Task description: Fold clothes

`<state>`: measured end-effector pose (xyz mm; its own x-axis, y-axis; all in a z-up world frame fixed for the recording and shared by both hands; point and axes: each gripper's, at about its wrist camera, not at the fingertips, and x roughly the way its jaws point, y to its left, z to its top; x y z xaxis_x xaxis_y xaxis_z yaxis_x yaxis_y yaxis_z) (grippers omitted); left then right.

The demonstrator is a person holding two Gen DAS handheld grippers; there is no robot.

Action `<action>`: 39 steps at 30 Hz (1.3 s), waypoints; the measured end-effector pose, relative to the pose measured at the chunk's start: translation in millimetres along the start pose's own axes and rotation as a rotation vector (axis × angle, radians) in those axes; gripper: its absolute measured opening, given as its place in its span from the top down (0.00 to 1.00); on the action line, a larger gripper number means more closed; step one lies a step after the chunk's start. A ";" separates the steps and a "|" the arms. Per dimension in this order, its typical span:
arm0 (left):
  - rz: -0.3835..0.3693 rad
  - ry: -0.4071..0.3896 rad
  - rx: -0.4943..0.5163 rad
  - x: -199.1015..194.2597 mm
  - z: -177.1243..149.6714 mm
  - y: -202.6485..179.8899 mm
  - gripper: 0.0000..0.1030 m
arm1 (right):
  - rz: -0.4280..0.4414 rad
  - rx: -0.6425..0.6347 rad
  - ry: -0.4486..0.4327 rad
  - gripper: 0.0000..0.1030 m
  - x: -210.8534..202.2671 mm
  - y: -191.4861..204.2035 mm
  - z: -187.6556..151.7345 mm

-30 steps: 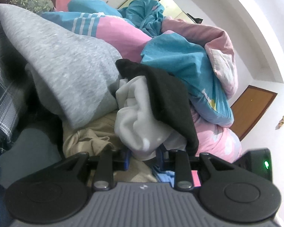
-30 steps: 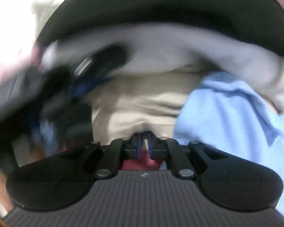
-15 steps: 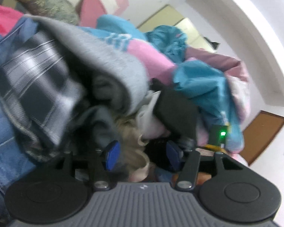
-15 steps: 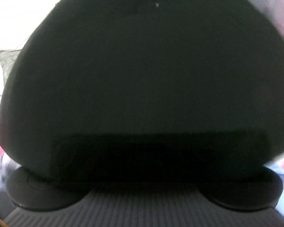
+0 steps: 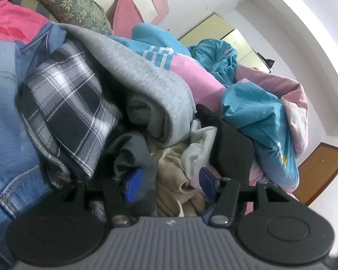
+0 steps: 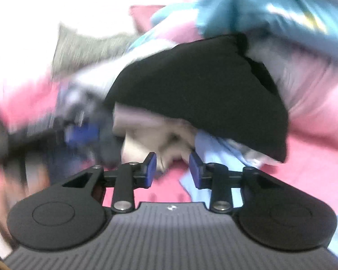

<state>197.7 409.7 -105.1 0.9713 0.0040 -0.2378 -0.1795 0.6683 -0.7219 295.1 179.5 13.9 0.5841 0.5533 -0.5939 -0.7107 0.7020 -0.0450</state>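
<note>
White walls curve across the upper right of my left wrist view, with a brown door (image 5: 322, 175) at the right edge and a floral cushion (image 5: 65, 2) at the top left. Below them the whole frame is a heap of clothes. A grey fleece garment (image 5: 142, 78) runs as a long fold from upper left down toward centre, its rolled edge ending above a beige garment (image 5: 175, 180). A plaid shirt (image 5: 67, 112) lies left of it, slanting the same way, and denim (image 5: 6, 117) fills the left edge. A black garment (image 5: 232, 153) hangs right of centre over a white one (image 5: 198, 146), its long axis running from upper left to lower right; teal and pink bedding (image 5: 259, 112) piles up behind it.

My left gripper (image 5: 169, 182) is spread wide and grasps nothing: the beige garment sits in the gap between the blue pads, and a dark grey cloth (image 5: 133, 153) crowds the left pad.

My right wrist view is badly blurred. My right gripper (image 6: 172, 166) is also released, its pads apart over pink fabric (image 6: 164, 193) and a light blue cloth (image 6: 214, 153). The black garment (image 6: 202, 94) arches just above and ahead of it, widest left to right, its lower right corner hanging free. Cloth presses in on every side; only the upper left is bright and unfilled.
</note>
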 end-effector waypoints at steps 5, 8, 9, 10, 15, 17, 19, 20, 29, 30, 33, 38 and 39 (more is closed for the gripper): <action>0.005 -0.003 0.039 5.2 0.9 -9.9 0.42 | -0.075 -0.112 0.035 0.70 -48.3 -3.0 -61.6; -0.003 -0.012 0.068 1.1 0.7 -17.0 0.42 | -0.120 -0.028 0.045 0.70 -99.2 5.5 -95.3; -0.008 -0.017 0.078 -1.8 0.8 -19.8 0.42 | -0.145 0.001 0.046 0.70 -116.5 7.1 -104.6; -0.015 -0.019 0.085 -6.1 0.9 -23.0 0.42 | -0.175 0.034 0.043 0.70 -140.7 2.7 -114.7; -0.096 0.004 0.120 -49.1 -9.2 -48.2 0.39 | -0.409 0.332 0.003 0.70 -296.5 -65.4 -186.2; -0.086 0.045 0.191 -75.8 -26.0 -64.1 0.36 | -0.513 0.460 -0.019 0.68 -357.0 -82.2 -225.8; -0.102 0.131 0.253 -101.9 -46.1 -78.0 0.36 | -0.581 0.586 -0.054 0.65 -406.7 -91.4 -265.8; -0.112 0.178 0.278 -113.4 -56.4 -83.6 0.36 | -0.614 0.649 -0.071 0.61 -431.6 -96.1 -285.8; -0.089 0.497 0.423 -196.5 -142.6 -108.8 0.27 | -0.576 0.978 -0.171 0.61 -475.0 -128.8 -403.0; -0.086 0.532 0.439 -205.7 -152.1 -111.6 0.27 | -0.548 0.997 -0.170 0.61 -472.6 -130.5 -410.2; -0.076 0.632 0.480 -232.3 -179.6 -118.6 0.36 | -0.462 1.032 -0.150 0.61 -464.0 -131.0 -426.5; -0.014 0.641 0.477 -252.4 -193.6 -110.1 0.61 | -0.354 1.020 -0.131 0.61 -461.3 -121.3 -442.9; -0.005 0.633 0.484 -254.5 -194.2 -110.2 0.64 | -0.335 1.017 -0.135 0.62 -462.3 -119.7 -446.0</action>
<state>-60.0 190.6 -91.2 0.6729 -0.3261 -0.6639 0.0533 0.9166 -0.3962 -64.7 -360.2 -64.5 0.7710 0.2645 -0.5793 0.1163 0.8359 0.5364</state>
